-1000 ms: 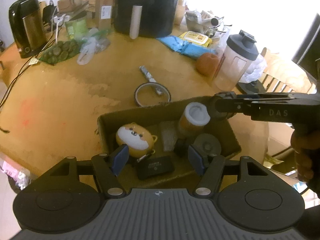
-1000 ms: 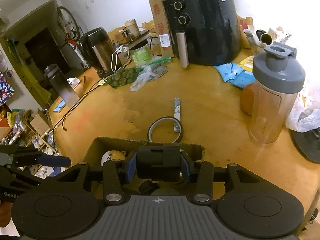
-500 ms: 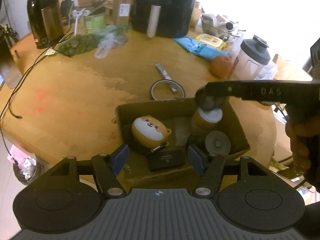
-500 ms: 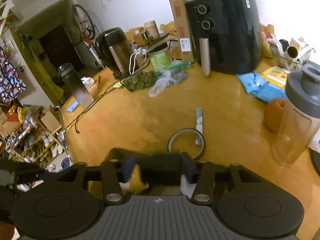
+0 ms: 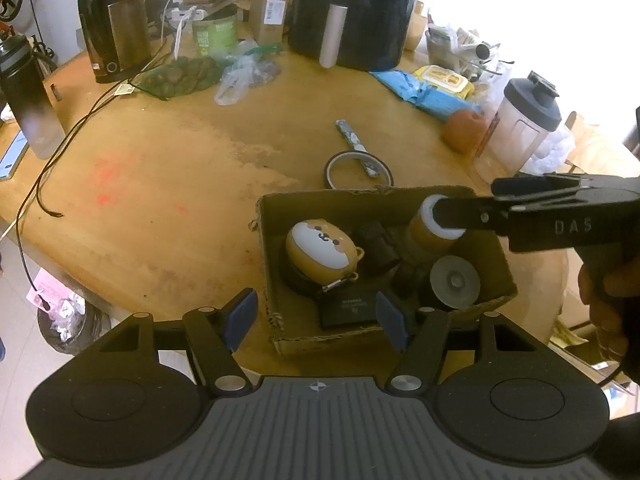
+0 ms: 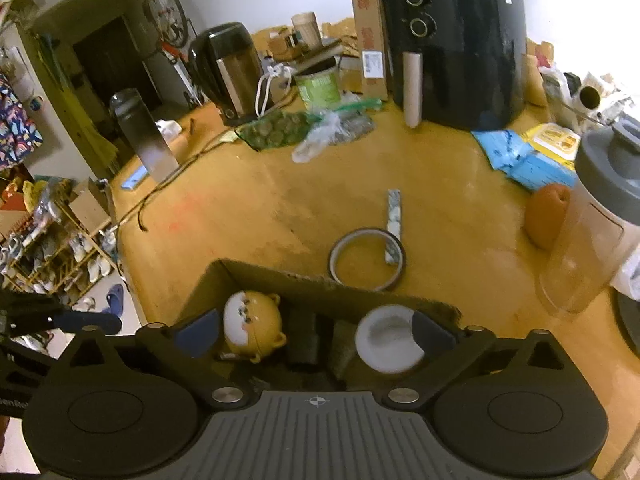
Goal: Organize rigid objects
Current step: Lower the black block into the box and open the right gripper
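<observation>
An open cardboard box (image 5: 269,248) (image 6: 256,276) stands near the table's front edge. It holds a round dog-faced case (image 5: 320,248) (image 6: 256,328), a black block (image 5: 376,242) (image 6: 304,340), an amber bottle with a white cap (image 5: 434,232) (image 6: 390,344), a grey disc (image 5: 454,282) and a flat black box (image 5: 348,310). My right gripper (image 6: 316,336) (image 5: 444,214) hovers over the box, its jaws opening wide, pads pressing on nothing. My left gripper (image 5: 316,316) stands open at the box's near wall, nothing held.
A tape ring (image 5: 358,168) (image 6: 368,258) with a short strip (image 5: 354,144) lies just beyond the box. Further back are an air fryer (image 5: 352,8), a kettle (image 5: 114,24), a shaker bottle (image 5: 524,128), a blue packet (image 5: 424,94) and a black cable (image 5: 52,152).
My right gripper's jaws spread and let go of the black block, which now lies in the box. The left view has drawn back from the box a little.
</observation>
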Tool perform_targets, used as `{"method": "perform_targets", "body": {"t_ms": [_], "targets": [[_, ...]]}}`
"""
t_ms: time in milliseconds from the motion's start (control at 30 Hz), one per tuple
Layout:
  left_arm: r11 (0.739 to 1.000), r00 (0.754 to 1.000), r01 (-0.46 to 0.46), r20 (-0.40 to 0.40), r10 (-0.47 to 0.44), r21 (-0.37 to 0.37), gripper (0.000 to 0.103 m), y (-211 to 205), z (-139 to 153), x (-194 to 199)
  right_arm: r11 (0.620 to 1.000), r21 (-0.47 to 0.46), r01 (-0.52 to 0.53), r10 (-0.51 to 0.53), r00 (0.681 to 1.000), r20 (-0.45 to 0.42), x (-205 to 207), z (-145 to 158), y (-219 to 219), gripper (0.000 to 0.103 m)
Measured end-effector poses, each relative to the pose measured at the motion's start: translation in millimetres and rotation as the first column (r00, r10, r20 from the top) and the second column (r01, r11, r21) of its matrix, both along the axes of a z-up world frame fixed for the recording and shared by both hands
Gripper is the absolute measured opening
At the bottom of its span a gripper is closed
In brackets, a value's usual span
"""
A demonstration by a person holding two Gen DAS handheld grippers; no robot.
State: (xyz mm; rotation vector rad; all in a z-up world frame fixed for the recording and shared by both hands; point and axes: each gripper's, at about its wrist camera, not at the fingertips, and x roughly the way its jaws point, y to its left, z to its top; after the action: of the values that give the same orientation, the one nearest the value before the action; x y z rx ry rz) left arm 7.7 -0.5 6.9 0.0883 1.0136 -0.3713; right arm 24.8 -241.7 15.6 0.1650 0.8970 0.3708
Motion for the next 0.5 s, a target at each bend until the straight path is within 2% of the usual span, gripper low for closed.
{"method": "perform_targets", "body": {"t_ms": [500], "targets": [[0.999,0.999,0.039,0.024,-0.04,0.007,0.065,-7.6,4.6,4.2,0.996,-0.071,0.044,-0.05,0.995,-0.086,-13.8,-11.2,-14.9,0.103]]}}
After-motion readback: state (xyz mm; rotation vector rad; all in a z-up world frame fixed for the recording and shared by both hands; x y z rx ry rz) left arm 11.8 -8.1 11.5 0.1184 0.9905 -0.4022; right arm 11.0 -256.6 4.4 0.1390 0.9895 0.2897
